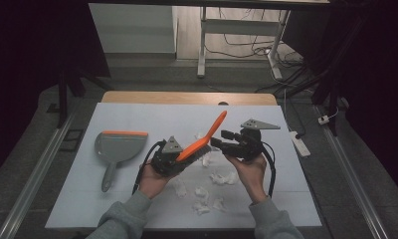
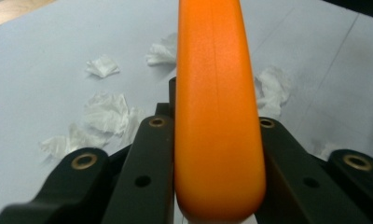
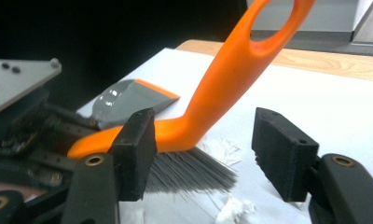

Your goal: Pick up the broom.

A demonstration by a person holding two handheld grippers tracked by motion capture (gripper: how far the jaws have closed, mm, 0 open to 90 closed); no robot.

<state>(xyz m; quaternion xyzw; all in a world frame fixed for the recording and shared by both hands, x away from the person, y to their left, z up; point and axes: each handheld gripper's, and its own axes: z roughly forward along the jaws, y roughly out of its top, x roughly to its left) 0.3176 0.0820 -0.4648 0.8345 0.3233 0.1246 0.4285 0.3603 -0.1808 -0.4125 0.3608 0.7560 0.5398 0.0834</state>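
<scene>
White sheeting covered the table (image 1: pixel 137 114), paper scraps (image 1: pixel 207 191) strewn at lower centre. At mid-frame the left gripper (image 1: pixel 173 158) was clamped on the orange brush (image 1: pixel 203 139), handle slanting up right. Beside it, the right gripper (image 1: pixel 218 143) stood with jaws apart around the brush. Centre left lay the dustpan (image 1: pixel 118 147).

We see dustpan (image 1: pixel 118 145) left on table (image 1: pixel 137 112) | paper scraps (image 1: pixel 207 191) near, centre | power strip (image 1: pixel 300 143) right, off table
</scene>
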